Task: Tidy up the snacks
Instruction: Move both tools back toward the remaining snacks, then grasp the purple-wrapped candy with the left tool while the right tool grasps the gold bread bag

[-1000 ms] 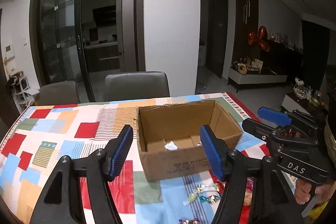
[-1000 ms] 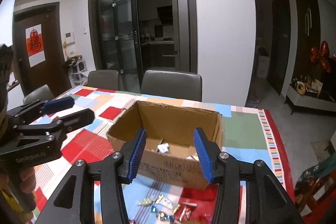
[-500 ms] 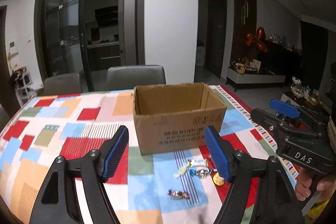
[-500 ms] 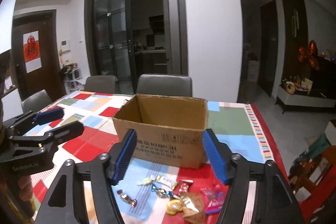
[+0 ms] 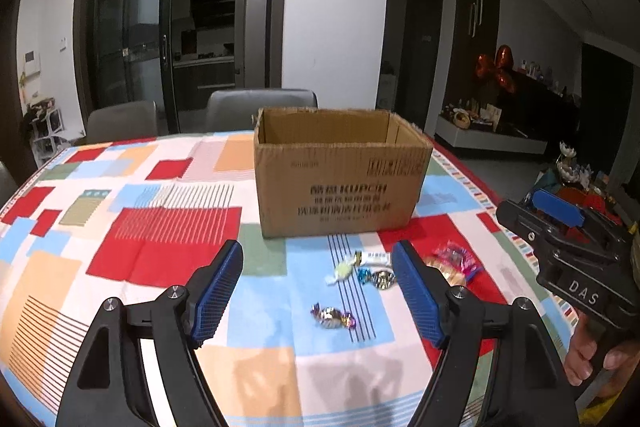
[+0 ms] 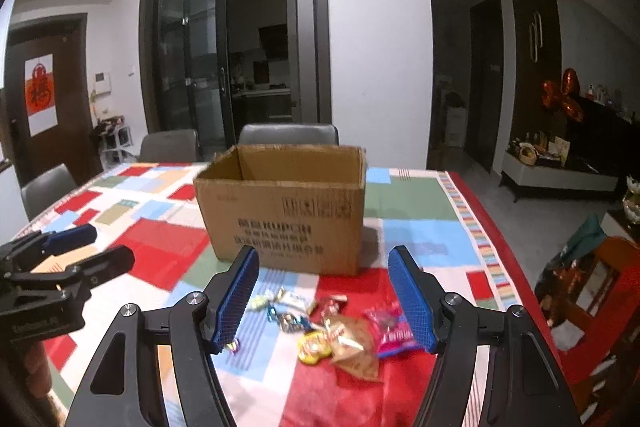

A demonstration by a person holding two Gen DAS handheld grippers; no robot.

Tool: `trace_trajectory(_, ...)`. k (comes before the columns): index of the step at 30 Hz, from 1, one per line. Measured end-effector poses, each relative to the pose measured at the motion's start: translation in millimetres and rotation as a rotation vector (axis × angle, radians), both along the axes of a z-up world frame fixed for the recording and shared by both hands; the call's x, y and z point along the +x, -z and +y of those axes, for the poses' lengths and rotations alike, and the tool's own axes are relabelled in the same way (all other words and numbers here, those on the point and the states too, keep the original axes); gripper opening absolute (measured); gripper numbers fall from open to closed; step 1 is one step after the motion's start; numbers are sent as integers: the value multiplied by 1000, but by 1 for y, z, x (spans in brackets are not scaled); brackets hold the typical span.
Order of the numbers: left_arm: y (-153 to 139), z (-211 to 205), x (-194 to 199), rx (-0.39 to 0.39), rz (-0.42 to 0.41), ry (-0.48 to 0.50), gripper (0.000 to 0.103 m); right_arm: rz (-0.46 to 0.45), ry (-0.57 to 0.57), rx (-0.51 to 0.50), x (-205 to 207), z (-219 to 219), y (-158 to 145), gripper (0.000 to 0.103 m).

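Observation:
An open cardboard box [image 5: 340, 187] [image 6: 284, 211] stands on the patchwork tablecloth; its inside is hidden from this low angle. Loose snacks lie in front of it: a foil candy [image 5: 332, 315], a pale yellow candy [image 5: 342, 271], a blue-gold candy [image 5: 376, 277], a brown packet [image 6: 352, 341], a yellow round sweet [image 6: 314, 345] and a pink packet [image 6: 390, 327]. My left gripper [image 5: 318, 247] [image 6: 96, 247] hangs open above the candies with nothing between its pads. My right gripper [image 6: 323, 253] [image 5: 532, 211] is also open, over the packets, holding nothing.
Grey chairs [image 5: 262, 107] [image 6: 288, 135] stand behind the table's far edge. The table's right edge [image 6: 492, 227] drops to the floor, with bags and clutter [image 6: 592, 279] beside it. A hand [image 5: 592, 359] grips the right tool's handle.
Both grippers drew back from above the box and sank toward the table, their jaws spreading wider. The box's inside went out of sight and the candies came into view.

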State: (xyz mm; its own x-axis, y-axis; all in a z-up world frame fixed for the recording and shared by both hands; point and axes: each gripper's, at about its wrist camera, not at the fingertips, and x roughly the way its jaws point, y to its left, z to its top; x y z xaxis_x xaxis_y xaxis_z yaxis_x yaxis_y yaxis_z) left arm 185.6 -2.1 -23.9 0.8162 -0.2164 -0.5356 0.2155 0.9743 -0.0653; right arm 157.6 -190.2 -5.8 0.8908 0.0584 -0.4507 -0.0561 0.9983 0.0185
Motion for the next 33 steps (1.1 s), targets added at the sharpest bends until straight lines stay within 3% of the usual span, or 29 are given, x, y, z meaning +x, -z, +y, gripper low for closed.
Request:
trace_trajectory(9, 40, -8, 5, 22, 76, 13, 76, 133, 23, 49, 3, -14, 46, 68)
trace_trajectory(21, 91, -9, 36, -41, 224, 4, 76, 226, 18, 30, 26, -13, 86, 68)
trace_trajectory(33, 123, -16, 63, -89, 344, 9, 66, 311, 39, 77, 50, -23, 113, 68)
